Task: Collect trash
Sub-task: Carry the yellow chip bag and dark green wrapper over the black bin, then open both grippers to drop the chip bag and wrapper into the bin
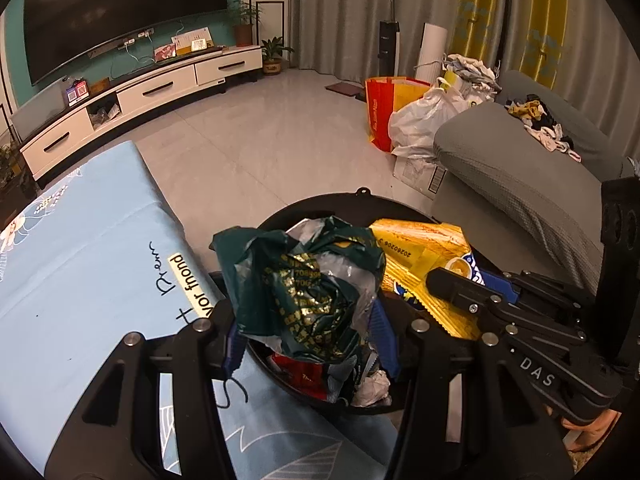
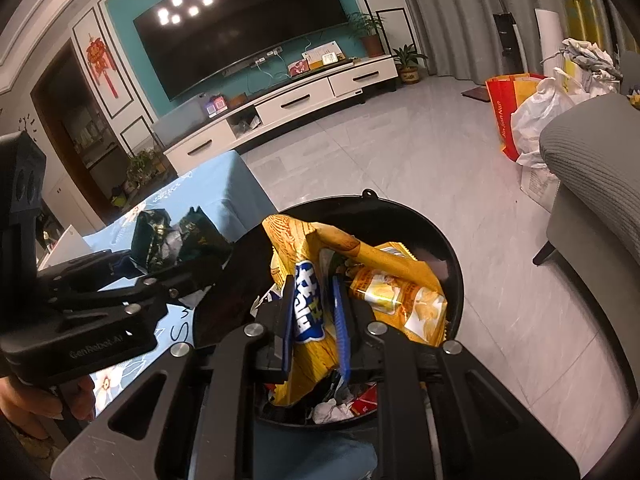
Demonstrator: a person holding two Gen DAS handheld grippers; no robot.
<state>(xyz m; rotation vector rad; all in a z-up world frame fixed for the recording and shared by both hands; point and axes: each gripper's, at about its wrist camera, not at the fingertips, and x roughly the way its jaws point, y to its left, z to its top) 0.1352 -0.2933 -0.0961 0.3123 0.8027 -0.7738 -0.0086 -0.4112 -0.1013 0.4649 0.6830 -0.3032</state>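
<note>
Left gripper [image 1: 308, 320] I have clamped on a crumpled dark green wrapper [image 1: 304, 280] above the black trash bin's [image 1: 362, 193] left rim | right gripper [image 2: 312, 324] clamped on a yellow chip bag [image 2: 320, 320] over the bin's middle.

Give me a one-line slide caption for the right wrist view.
Right gripper holds a yellow snack bag over the black trash bin; left gripper alongside grips a dark green wrapper.
</note>
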